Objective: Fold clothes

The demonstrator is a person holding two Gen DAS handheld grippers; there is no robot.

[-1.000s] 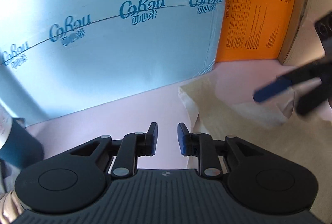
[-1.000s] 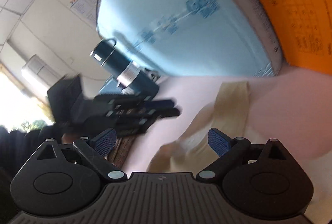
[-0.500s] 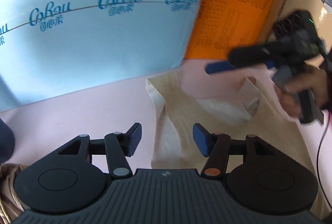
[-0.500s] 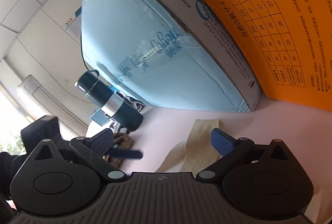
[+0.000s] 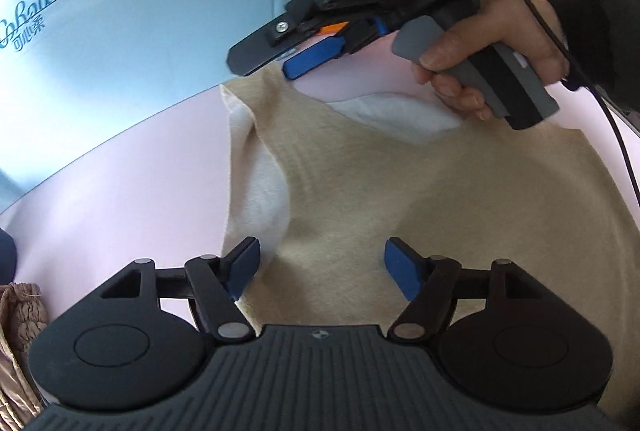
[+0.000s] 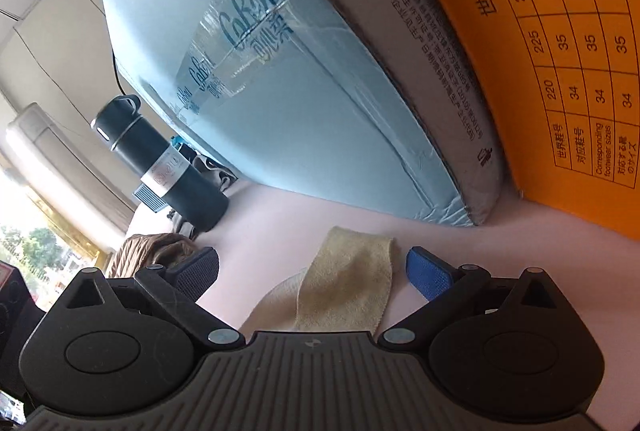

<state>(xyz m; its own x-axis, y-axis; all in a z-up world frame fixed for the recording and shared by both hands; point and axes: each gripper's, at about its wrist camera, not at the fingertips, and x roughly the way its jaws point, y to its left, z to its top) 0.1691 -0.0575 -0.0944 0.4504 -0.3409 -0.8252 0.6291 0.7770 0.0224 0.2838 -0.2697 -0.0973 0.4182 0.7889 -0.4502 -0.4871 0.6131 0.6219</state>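
Beige vest (image 5: pixel 420 199) lies flat under both hand-held grippers, left (image 5: pixel 322 271) and right (image 6: pixel 312 271), each gaping, empty.

Beige vest (image 5: pixel 420 191) with white lining on pink table (image 5: pixel 120 199); pale-blue box (image 5: pixel 140 23) behind.

Beige sleeveless knit top (image 5: pixel 400 191), white lining showing at neckline and armhole, lies flat on pink tabletop (image 5: pixel 120 191). Body beneath left tool (image 5: pixel 322 269); shoulder strap (image 6: pixel 352 279) between right tool (image 6: pixel 314 273) fingers.
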